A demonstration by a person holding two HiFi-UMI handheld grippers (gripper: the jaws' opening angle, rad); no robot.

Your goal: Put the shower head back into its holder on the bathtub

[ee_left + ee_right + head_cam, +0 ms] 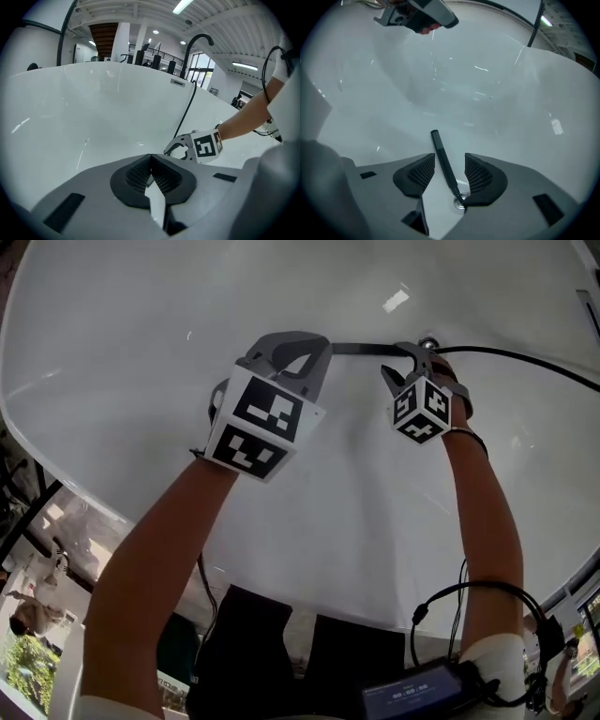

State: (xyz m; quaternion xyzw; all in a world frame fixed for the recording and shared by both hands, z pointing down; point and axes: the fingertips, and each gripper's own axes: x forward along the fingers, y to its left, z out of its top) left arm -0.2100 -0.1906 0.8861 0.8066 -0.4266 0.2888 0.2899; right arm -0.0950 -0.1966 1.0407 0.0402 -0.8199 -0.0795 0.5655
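I look down into a white bathtub (141, 352). The slim black shower head (366, 349) lies on the tub floor, its black hose (525, 360) trailing off to the right. My right gripper (410, 360) stands over its hose end. In the right gripper view the shower head (443, 159) runs between the jaws with a gap on both sides, so the right gripper (446, 171) is open. My left gripper (309, 345) hovers at the shower head's other end. Its jaws meet tip to tip with nothing held, as the left gripper (151, 158) view shows.
A black arched faucet (197, 42) stands on the tub's far rim, and the hose (187, 108) climbs the wall towards it. The tub's near rim (56, 470) curves past at the lower left. A cabled device (422, 695) hangs at the person's waist.
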